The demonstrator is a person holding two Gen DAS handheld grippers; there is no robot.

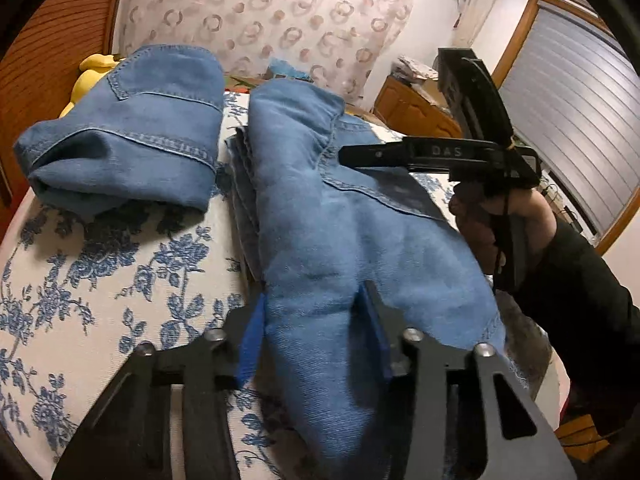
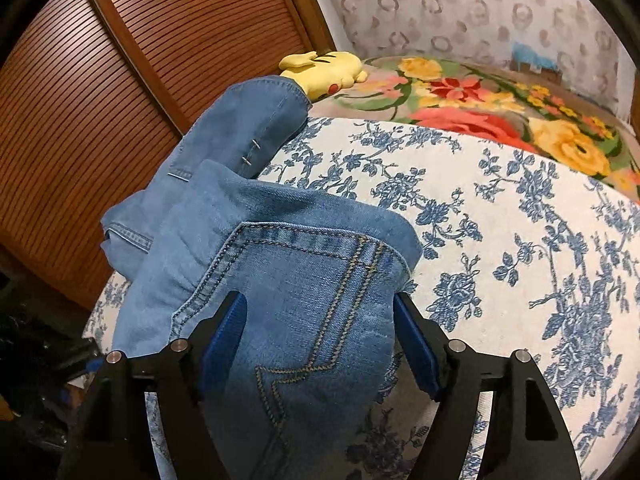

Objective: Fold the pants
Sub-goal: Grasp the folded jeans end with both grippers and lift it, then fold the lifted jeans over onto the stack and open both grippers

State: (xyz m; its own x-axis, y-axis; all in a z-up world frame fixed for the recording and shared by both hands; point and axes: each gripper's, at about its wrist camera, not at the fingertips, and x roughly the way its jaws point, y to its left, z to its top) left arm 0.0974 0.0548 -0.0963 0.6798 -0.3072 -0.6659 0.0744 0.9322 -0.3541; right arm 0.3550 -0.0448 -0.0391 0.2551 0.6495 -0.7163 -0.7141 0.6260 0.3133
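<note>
Blue denim pants (image 1: pixel 320 220) lie rumpled on the blue-flowered bedsheet (image 1: pixel 100 280). At the bottom of the left wrist view my left gripper (image 1: pixel 312 332) pinches a raised ridge of the denim between its blue pads. A second folded bundle of denim (image 1: pixel 128 140) lies to the left; I cannot tell whether it joins the first. My right gripper (image 1: pixel 348 156), held by a hand (image 1: pixel 480 224), reaches in from the right over the pants. In the right wrist view my right gripper (image 2: pixel 320 320) stands wide astride a back pocket of the pants (image 2: pixel 304 280) without squeezing it.
A yellow plush toy (image 2: pixel 324 72) lies at the head of the bed beside a slatted wooden door (image 2: pixel 100 100). A bright flowered blanket (image 2: pixel 480 96) covers the far part of the bed. A wooden cabinet (image 1: pixel 412 108) and window blinds (image 1: pixel 568 120) stand beyond the bed's right edge.
</note>
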